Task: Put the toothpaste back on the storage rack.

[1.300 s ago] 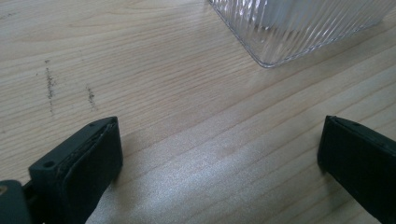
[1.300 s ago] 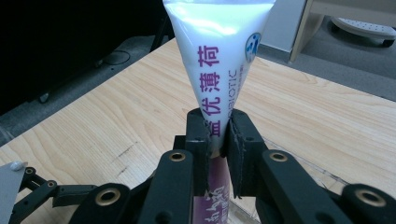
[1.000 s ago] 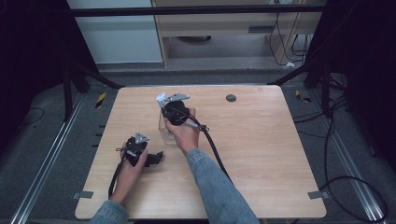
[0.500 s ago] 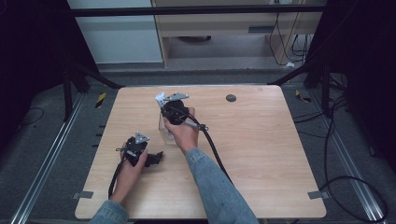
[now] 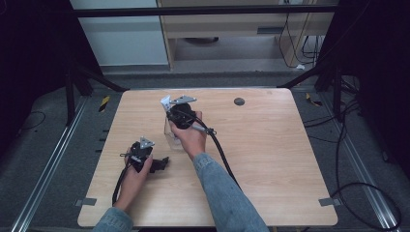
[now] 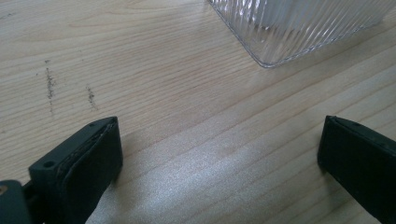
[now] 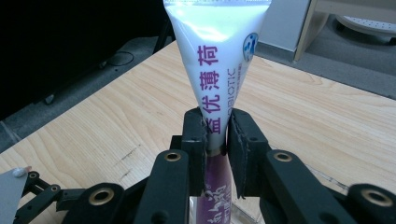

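Observation:
A white toothpaste tube [image 7: 217,60] with purple print stands upright, its crimped flat end on top. My right gripper [image 7: 217,135] is shut on its lower part, one pad on each side. In the high view the right gripper [image 5: 178,110] sits above a clear ribbed glass [image 5: 169,137] near the table's middle; the tube's lower end appears to reach down into it. My left gripper [image 5: 153,163] rests low on the wooden table [image 5: 270,145], a little left of and nearer than the glass. In the left gripper view its jaws [image 6: 219,135] stand open over bare wood, with the glass [image 6: 299,28] ahead.
A small dark round object [image 5: 239,101] lies near the table's far edge. The right gripper's black cable [image 5: 220,150] trails back along the forearm. Grey floor, rails and black frame legs surround the table; a cabinet stands behind it.

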